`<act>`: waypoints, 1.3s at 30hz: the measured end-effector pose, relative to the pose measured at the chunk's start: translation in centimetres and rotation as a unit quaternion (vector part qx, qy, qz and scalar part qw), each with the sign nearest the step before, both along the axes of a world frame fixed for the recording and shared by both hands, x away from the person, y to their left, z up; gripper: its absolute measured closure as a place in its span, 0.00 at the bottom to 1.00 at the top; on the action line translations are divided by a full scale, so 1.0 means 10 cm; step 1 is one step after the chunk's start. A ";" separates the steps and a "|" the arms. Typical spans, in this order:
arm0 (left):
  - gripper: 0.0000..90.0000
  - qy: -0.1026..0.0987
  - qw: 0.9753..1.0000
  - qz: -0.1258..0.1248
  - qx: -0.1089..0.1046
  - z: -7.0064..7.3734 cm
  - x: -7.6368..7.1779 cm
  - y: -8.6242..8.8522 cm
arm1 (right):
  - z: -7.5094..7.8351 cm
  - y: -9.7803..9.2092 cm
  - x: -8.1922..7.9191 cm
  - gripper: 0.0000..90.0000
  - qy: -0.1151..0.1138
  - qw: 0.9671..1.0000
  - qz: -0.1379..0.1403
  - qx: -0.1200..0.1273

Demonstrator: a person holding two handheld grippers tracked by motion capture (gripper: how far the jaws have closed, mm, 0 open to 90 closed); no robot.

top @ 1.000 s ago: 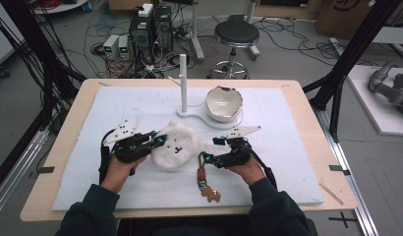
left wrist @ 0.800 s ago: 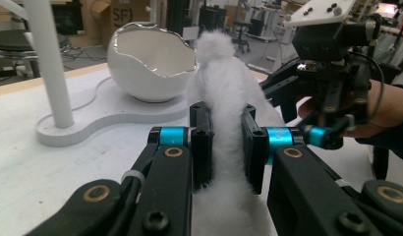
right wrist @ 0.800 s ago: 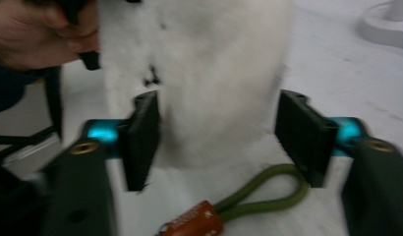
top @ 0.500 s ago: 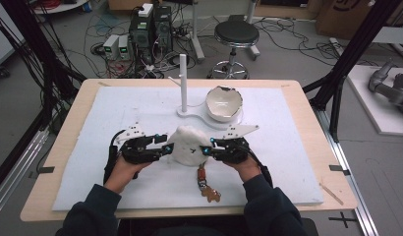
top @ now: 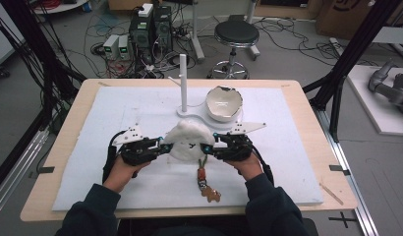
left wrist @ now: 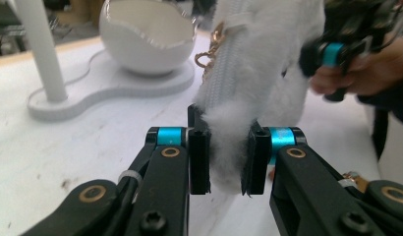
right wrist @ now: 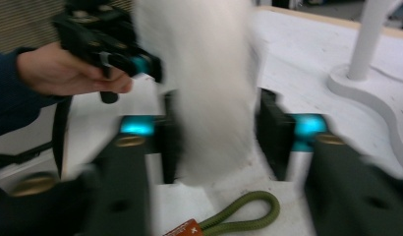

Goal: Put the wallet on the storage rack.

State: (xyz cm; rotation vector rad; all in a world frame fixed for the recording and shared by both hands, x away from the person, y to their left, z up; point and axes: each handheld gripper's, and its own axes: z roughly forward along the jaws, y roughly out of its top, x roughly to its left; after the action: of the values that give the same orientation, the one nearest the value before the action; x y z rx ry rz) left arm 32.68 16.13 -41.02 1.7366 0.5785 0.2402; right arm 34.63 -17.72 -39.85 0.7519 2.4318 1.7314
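Observation:
A white fluffy pouch point(top: 187, 137) with a zip and a gold clasp hangs just above the middle of the white mat. My left gripper point(top: 166, 146) is at its left side and is shut on a tuft of its fur point(left wrist: 229, 162). At the pouch's right side, my right gripper point(top: 208, 146) has the fur point(right wrist: 204, 73) between its wide-set jaws, in a blurred view. A green cord loop point(right wrist: 244, 214) with a brown charm point(top: 209, 193) trails from the pouch down onto the mat.
Behind the pouch stands a white base point(top: 189, 112) with an upright post point(top: 183, 81) and a cracked-egg-shaped white bowl point(top: 222, 103). The white mat point(top: 288, 147) covers a wooden table point(top: 337, 196). Cables, a stool and computers are on the floor beyond.
The pouch has come up off the mat and both grippers have moved away from the person toward the white base, drawing closer together on either side of it.

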 end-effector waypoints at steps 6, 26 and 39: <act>0.83 0.021 1.000 0.012 0.008 -0.02 0.02 -0.01 | -0.01 -0.01 0.00 0.82 -0.004 1.000 0.021 -0.001; 0.50 0.037 0.989 0.140 0.001 -0.06 0.12 0.41 | 0.71 -0.41 0.32 0.86 -0.137 0.987 -0.072 -0.051; 0.39 0.045 0.987 0.157 -0.004 -0.09 0.15 0.44 | 1.10 -0.46 0.67 0.86 -0.219 0.963 -0.119 -0.106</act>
State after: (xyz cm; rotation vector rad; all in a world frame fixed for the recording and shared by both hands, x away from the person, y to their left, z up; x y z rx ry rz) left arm 34.16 20.50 -41.93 1.6498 0.9188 0.3818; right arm 41.33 -22.34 -28.89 0.5384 2.0853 1.3488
